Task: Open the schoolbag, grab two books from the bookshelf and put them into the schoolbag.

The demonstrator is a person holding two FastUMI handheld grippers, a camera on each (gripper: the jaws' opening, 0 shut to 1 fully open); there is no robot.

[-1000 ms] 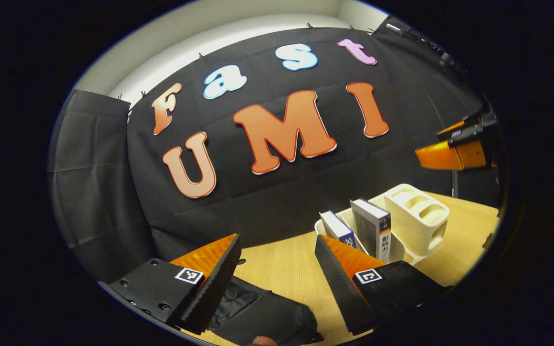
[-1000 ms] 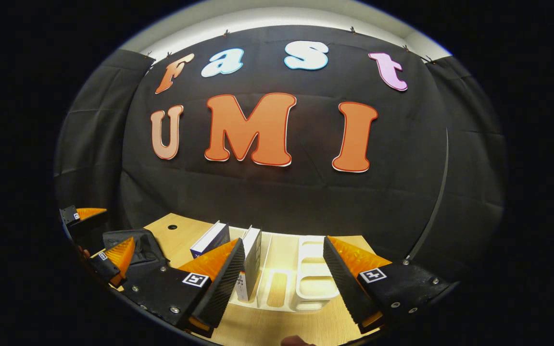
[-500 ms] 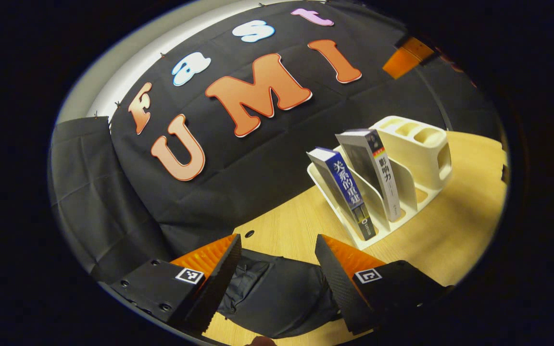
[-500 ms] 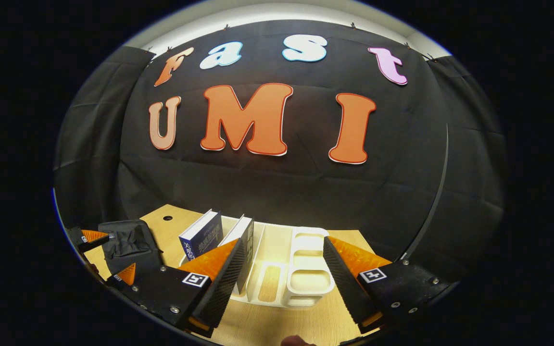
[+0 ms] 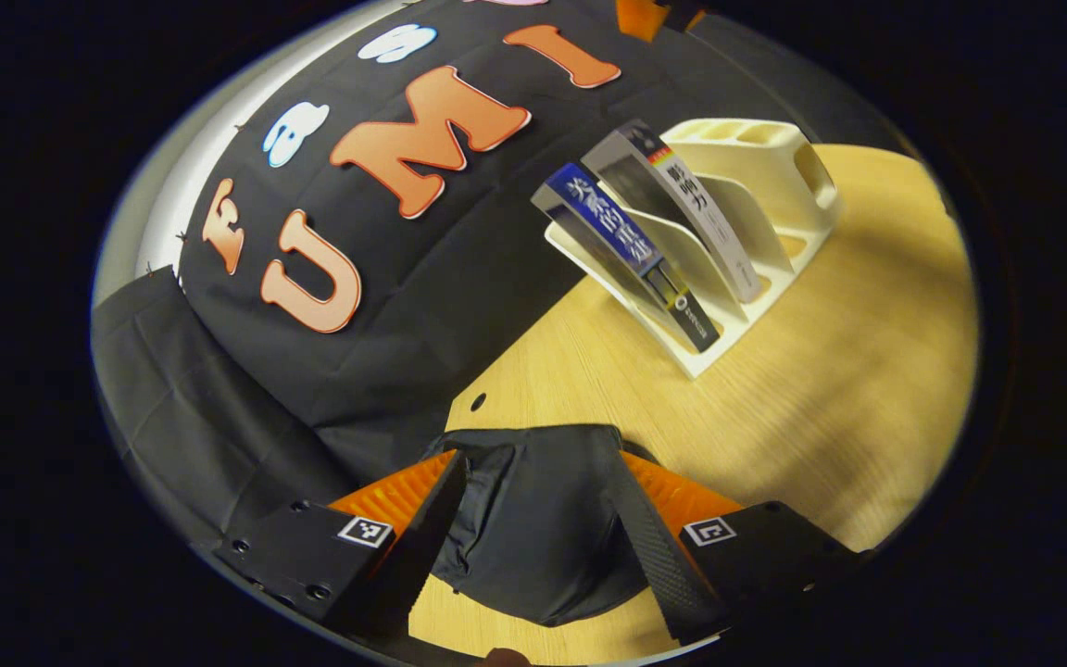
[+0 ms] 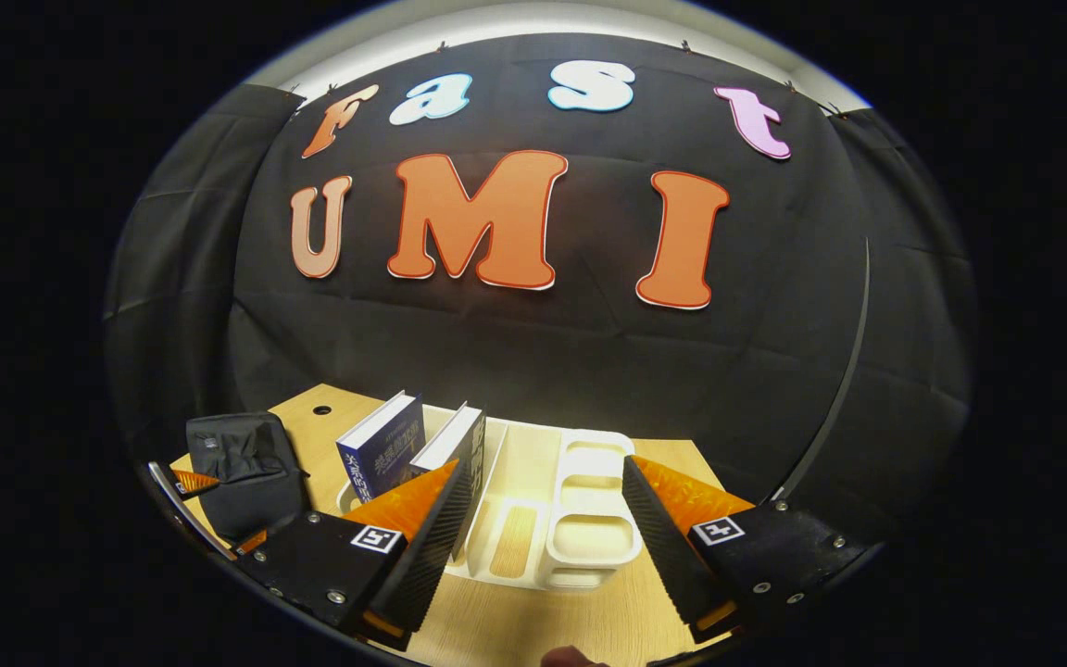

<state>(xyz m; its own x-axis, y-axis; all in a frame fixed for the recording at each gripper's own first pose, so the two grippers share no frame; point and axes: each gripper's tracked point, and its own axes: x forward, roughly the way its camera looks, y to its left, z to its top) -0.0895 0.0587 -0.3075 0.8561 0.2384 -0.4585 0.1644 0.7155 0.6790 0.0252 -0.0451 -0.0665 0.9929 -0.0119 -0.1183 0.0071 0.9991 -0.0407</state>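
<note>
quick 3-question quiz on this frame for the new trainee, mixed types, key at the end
1. True or false: both books stand in the white bookshelf.
2. What lies between the left gripper's fingers in the left gripper view? A) the black schoolbag B) a book C) a cup
3. In the right gripper view, the right gripper points at which thing on the wooden table?

Key
1. True: the blue-spined and the grey-spined book both lean in its slots.
2. A. The jaws are open on either side of the bag; I cannot tell whether they touch it.
3. The bookshelf, jaws open and empty.
</note>
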